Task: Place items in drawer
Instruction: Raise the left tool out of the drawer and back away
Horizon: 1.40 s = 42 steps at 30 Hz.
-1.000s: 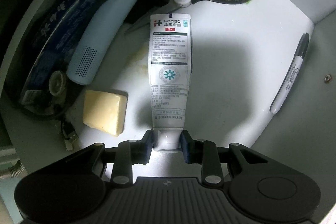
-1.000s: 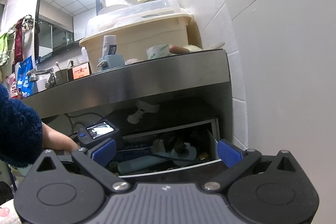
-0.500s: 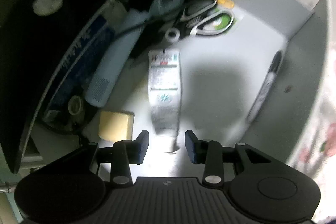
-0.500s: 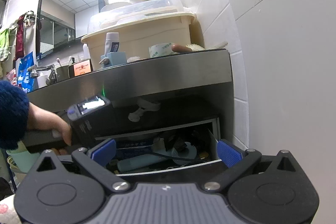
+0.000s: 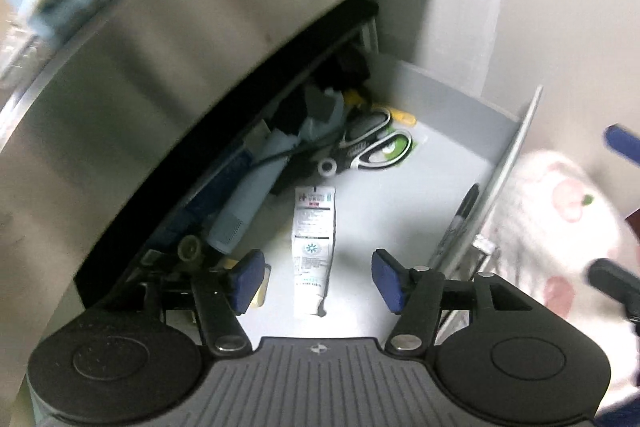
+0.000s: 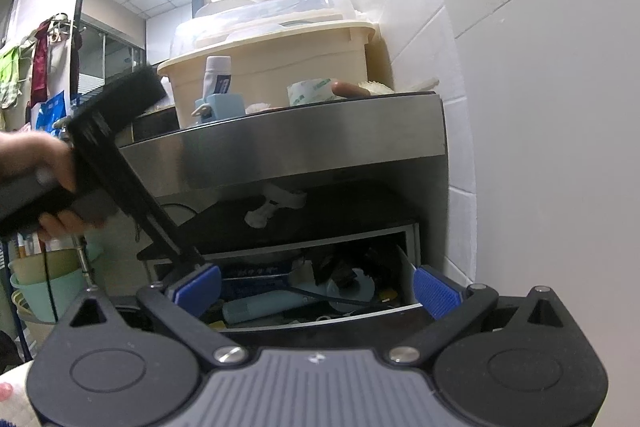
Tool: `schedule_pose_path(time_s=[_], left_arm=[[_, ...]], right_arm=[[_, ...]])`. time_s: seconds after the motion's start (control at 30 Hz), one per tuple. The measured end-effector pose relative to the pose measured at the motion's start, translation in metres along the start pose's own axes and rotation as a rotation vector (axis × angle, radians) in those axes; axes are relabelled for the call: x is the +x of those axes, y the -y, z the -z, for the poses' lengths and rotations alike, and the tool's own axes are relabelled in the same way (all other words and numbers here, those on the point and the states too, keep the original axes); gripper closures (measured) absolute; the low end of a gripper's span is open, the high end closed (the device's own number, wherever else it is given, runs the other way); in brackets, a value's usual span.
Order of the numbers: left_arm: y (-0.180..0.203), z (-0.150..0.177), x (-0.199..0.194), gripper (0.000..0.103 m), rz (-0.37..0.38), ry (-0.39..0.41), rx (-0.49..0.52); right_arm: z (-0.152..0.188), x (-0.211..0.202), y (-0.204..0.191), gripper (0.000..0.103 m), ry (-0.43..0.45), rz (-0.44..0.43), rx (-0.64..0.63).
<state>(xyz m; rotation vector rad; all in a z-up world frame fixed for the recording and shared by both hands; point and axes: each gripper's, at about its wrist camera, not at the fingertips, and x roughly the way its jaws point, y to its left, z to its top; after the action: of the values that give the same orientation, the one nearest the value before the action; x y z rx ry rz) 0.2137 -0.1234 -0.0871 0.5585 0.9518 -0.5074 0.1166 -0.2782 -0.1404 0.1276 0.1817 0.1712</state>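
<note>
a white squeeze tube (image 5: 313, 250) lies flat on the pale floor of the open drawer (image 5: 420, 187), cap end toward the camera, printed label up, between a light-blue device (image 5: 256, 199) on one side and a black marker (image 5: 460, 217) along the drawer's front wall on the other, with scissors (image 5: 376, 147) beyond its far end. the left gripper (image 5: 318, 281) hangs above it with its blue pads spread wide and nothing between them, the tube clear of both. the right gripper (image 6: 316, 291), also spread wide and empty, faces the drawer from outside, below the steel counter edge (image 6: 304, 151). the tube looks light and soft-walled, likely to dent or slide under a hard pinch; the stiffer cap and shoulder seem the surest place to take hold, across its narrow width. it already rests where the task wants such an item.
</note>
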Motion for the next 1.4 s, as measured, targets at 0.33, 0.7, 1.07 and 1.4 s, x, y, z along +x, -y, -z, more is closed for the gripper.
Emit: schedule_pose_path(time_s=[0.33,0.7,1.07,1.4], left_arm=[[-0.004,0.033,-0.072,0.042,-0.027,0.191,-0.162],[0.002,0.113,-0.109,0.034,-0.174,0.368,-0.275],[-0.004,0.184,-0.093,0.033,-0.247,0.477,-0.510],[0.018,0.223,-0.063,0.034,-0.232,0.521,-0.544]], right_arm=[[0.000,0.004,-0.008,0.000,-0.016,-0.002,-0.044],[0.001,0.007,-0.016,0.000,-0.037,-0.006,-0.097],[0.002,0.012,-0.027,0.000,-0.054,-0.013,-0.157],[0.001,0.014,-0.022,0.000,-0.061,-0.007,-0.133]])
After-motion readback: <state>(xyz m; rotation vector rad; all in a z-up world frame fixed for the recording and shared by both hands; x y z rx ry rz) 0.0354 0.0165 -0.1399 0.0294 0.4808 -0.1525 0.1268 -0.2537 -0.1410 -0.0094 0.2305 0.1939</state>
